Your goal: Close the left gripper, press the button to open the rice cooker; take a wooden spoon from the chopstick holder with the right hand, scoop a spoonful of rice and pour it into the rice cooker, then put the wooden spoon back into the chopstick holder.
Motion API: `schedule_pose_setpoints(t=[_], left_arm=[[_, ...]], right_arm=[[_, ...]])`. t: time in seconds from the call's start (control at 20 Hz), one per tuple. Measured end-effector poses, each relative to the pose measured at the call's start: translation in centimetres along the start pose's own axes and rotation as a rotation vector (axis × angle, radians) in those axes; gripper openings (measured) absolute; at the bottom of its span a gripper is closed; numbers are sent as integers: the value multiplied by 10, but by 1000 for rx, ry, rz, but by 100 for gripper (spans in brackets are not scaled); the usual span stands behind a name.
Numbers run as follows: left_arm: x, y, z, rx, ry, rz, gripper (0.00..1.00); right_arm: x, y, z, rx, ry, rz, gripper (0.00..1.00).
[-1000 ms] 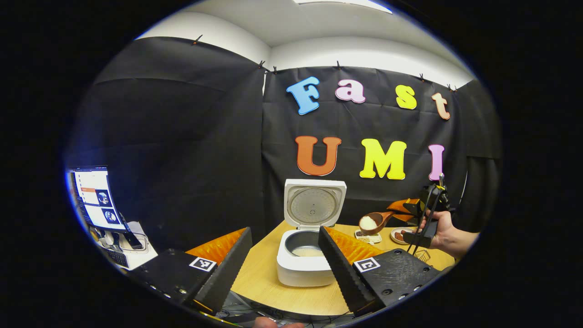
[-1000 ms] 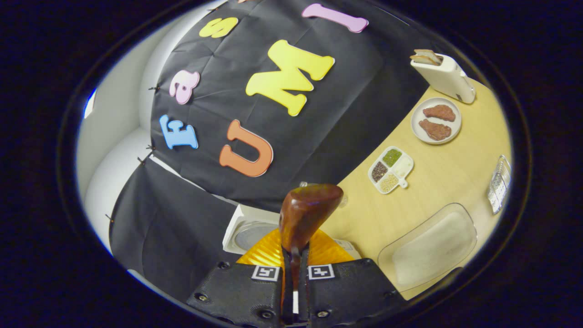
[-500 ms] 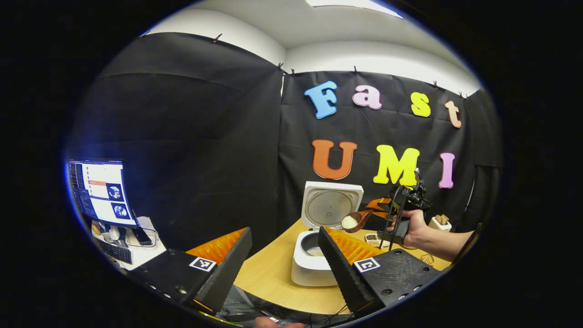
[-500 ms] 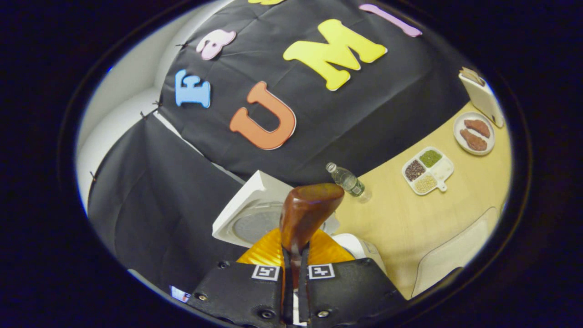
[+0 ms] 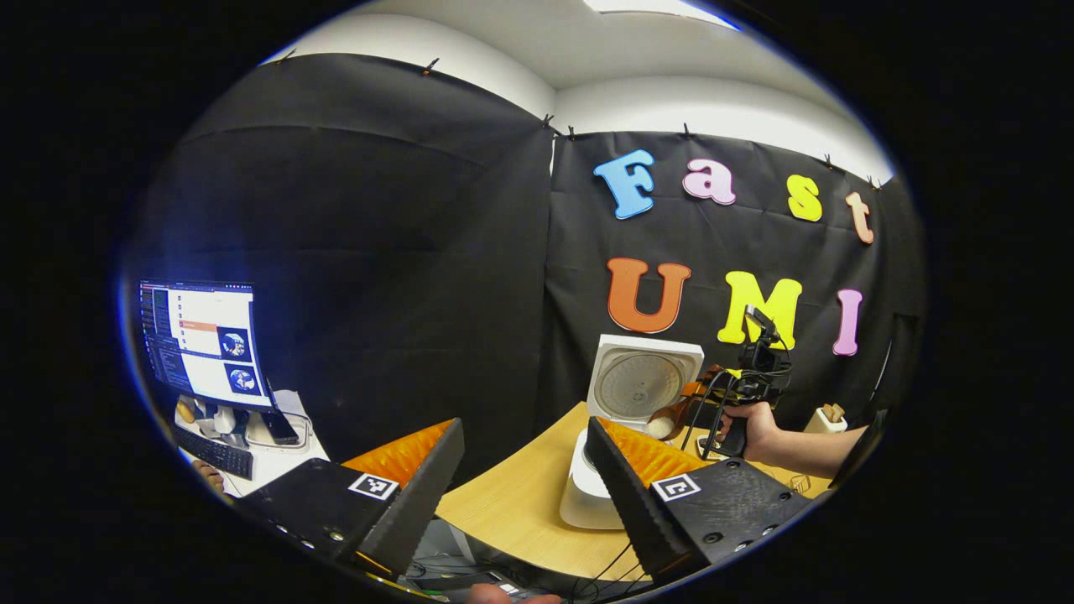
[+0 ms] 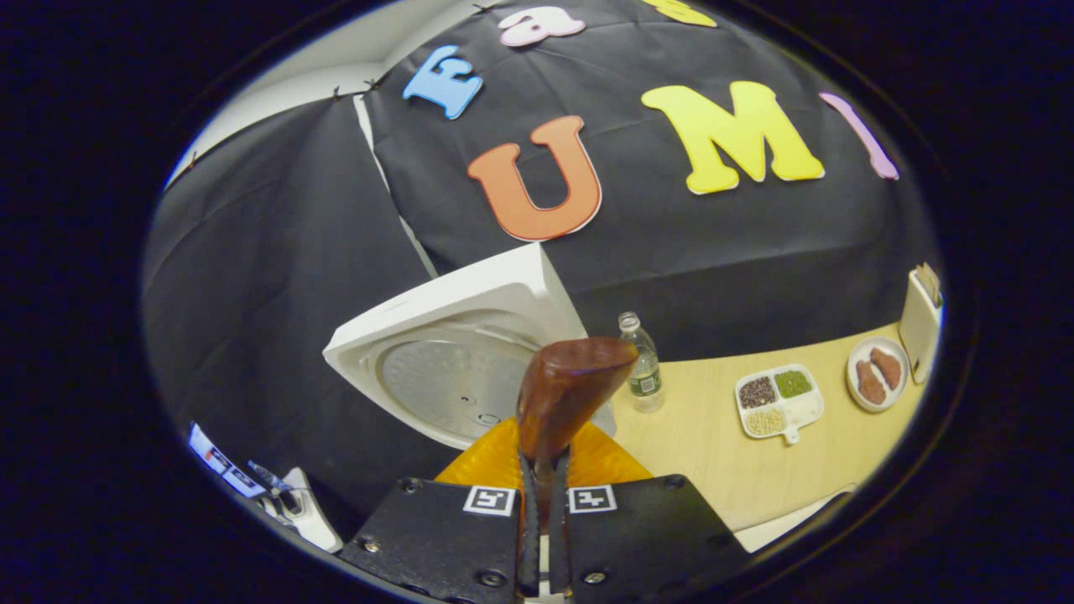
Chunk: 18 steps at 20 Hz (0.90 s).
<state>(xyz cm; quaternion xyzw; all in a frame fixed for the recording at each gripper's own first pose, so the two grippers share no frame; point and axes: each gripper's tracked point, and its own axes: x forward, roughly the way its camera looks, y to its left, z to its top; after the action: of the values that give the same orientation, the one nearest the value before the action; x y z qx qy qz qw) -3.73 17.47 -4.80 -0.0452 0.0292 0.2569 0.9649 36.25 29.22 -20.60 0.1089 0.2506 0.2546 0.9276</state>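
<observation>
Your right claw point(image 6: 541, 495) grips one wooden spoon point(image 6: 564, 394) by the one open rice cooker point(image 5: 625, 394), your left claw point(image 5: 524, 478) gapes wide, and the worktop point(image 6: 713, 453) carries one bottle point(image 6: 642, 365).

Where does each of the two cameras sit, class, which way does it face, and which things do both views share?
Left gripper view: rides on the left gripper, held back from the table, facing the open rice cooker; its own two fingers stand apart at the bottom, and farther off a hand holds the right gripper.
Right gripper view: rides on the right gripper, looking along the wooden spoon toward the rice cooker's raised lid; its own fingers clamp the spoon's handle.
Shared: the rice cooker, the table and the toaster.
</observation>
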Motion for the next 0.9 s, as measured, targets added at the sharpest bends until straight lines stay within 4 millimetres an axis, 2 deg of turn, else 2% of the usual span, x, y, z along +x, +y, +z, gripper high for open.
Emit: schedule_pose_setpoints(t=[0.2,0.65,0.9], left_arm=[[6,5,1,4,-10,12,94],[12,1,4,-34,-19,-16,94],[12,-6,7,-57,-21,-32,94]], right_arm=[[4,7,9,-103,-14,-3,10],[3,60,17,-459,-72,42,10],[-5,78,6,-570,-73,94,10]])
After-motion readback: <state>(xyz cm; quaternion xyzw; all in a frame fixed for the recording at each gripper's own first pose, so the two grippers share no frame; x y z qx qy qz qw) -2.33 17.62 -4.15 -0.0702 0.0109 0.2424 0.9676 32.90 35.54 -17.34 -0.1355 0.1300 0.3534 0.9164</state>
